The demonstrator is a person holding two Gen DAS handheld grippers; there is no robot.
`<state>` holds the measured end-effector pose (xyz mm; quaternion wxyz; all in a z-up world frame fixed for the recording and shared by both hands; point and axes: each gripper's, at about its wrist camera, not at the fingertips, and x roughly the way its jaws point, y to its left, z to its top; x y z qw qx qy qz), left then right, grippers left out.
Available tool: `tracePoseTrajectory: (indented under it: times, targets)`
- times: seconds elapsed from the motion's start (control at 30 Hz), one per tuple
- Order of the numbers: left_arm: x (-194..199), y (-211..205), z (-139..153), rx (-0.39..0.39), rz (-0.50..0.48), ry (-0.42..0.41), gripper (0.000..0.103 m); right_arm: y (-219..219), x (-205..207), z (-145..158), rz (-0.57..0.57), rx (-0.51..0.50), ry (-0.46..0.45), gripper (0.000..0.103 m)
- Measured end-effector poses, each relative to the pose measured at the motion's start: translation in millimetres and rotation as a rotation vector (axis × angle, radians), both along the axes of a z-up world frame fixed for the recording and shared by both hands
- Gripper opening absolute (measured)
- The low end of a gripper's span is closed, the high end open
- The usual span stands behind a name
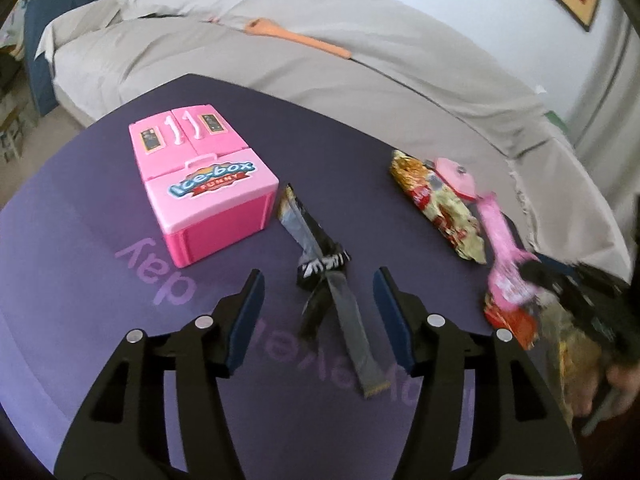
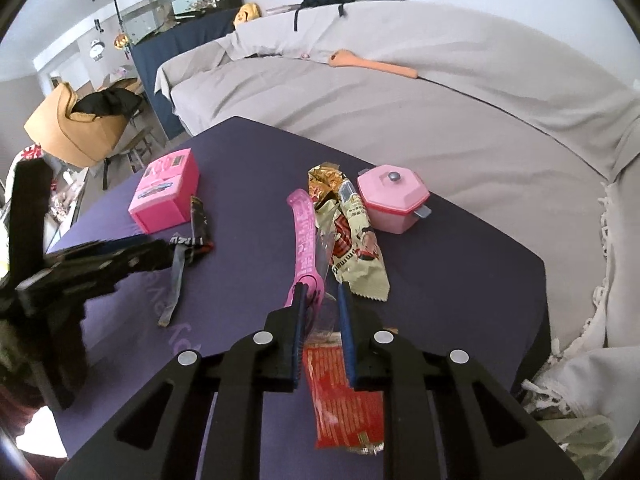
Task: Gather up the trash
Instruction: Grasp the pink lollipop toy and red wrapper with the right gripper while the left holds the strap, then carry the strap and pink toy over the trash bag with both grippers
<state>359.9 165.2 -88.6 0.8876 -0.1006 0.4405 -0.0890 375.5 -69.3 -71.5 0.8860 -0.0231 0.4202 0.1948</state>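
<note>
A black snack wrapper (image 1: 320, 256) with a grey strip lies on the purple table (image 1: 80, 240), between the fingers of my open left gripper (image 1: 318, 276), and the pads do not touch it. My right gripper (image 2: 322, 292) is shut on the near end of a long pink wrapper (image 2: 306, 236). A red wrapper (image 2: 344, 400) also sits between its jaws, closer to the camera. A yellow-green noodle wrapper (image 2: 356, 252) lies just right of the pink one. In the left wrist view the right gripper (image 1: 536, 272) is blurred at the right edge, with the pink wrapper (image 1: 498, 232).
A pink toy fridge (image 1: 208, 200) stands on the table's left, and a pink toy pot (image 2: 392, 200) at the far right behind the noodle wrapper. Behind the table is a bed with a beige cover and an orange spoon (image 1: 296, 36). A fringed white cloth (image 2: 592, 360) lies right.
</note>
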Motion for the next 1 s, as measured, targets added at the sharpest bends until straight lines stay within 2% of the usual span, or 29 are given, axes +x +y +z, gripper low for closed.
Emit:
tracePoseTrajectory:
  times: [0.13,0.2,0.3,0.47,0.63,0.77,1.0]
  targets:
    - [17,-14,-7,0.037,0.015,0.026,0.051,-15,-12,8,-0.011,0.03,-0.015,0.017]
    - [21,-21,-11,0.053,0.0,0.045,0.022,-24,-17,12,-0.023,0.042,-0.024,0.017]
    - [17,-28,-9,0.063,-0.015,0.036,0.017,-33,-25,19,-0.035,0.046,-0.041,0.017]
    - [-8,-40,18,0.066,-0.039,-0.027,0.016,-51,-46,31,-0.047,0.061,-0.075,0.017]
    - [-46,-63,63,0.068,-0.072,-0.135,0.016,-63,-73,50,-0.057,0.076,-0.125,0.017]
    - [-80,-90,98,0.065,-0.116,-0.234,0.016,-80,-101,67,-0.08,0.084,-0.175,0.017]
    - [-124,-145,131,0.023,-0.217,-0.318,0.016,-125,-148,92,-0.157,0.092,-0.251,0.017]
